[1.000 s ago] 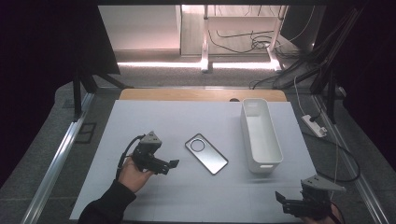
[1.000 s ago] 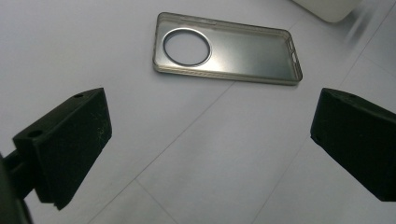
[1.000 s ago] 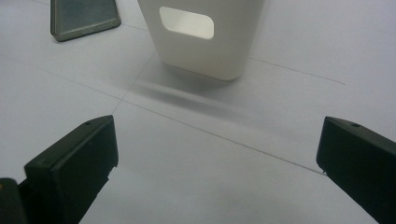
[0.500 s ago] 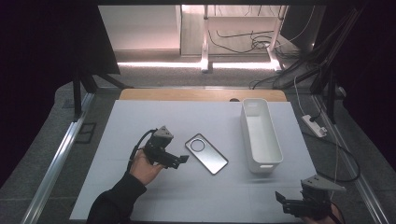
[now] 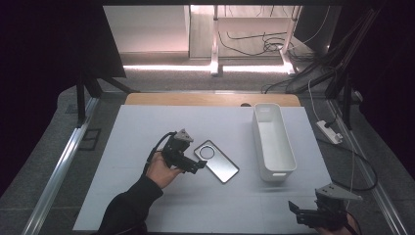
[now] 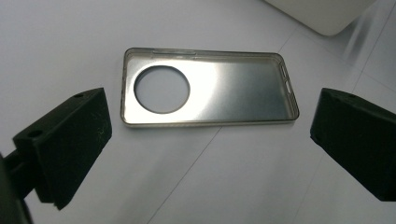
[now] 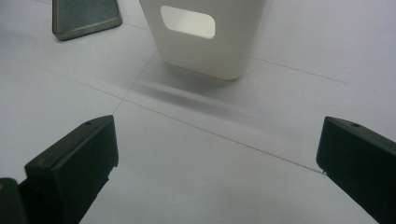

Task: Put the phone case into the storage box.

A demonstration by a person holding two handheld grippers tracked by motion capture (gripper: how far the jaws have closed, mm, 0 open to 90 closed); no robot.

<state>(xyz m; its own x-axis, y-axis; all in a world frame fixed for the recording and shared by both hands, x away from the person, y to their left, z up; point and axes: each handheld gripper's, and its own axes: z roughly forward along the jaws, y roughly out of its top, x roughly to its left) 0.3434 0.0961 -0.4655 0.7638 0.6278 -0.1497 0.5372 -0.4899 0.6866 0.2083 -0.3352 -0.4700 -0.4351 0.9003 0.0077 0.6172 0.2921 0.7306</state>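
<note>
A clear phone case [image 5: 217, 161] with a round camera hole lies flat, inside up, on the white table mat [image 5: 147, 132]. My left gripper [image 5: 198, 167] hovers at its near left edge, jaws wide apart with nothing between them. In the left gripper view the phone case [image 6: 205, 88] lies just beyond the gripper [image 6: 210, 149]. My right gripper [image 5: 295, 211] rests at the near right corner of the mat, open and empty. Ahead of that gripper [image 7: 215, 172] in the right gripper view stands the end of a white bin [image 7: 205, 37].
A long white bin [image 5: 272, 140] stands to the right of the case, its length running away from me. A power strip [image 5: 331, 132] and cables lie off the mat at the right. A wooden board [image 5: 210, 99] edges the mat's far side.
My left gripper has moved right and a little forward, from the mat's left side up to the phone case. The right gripper has stayed still.
</note>
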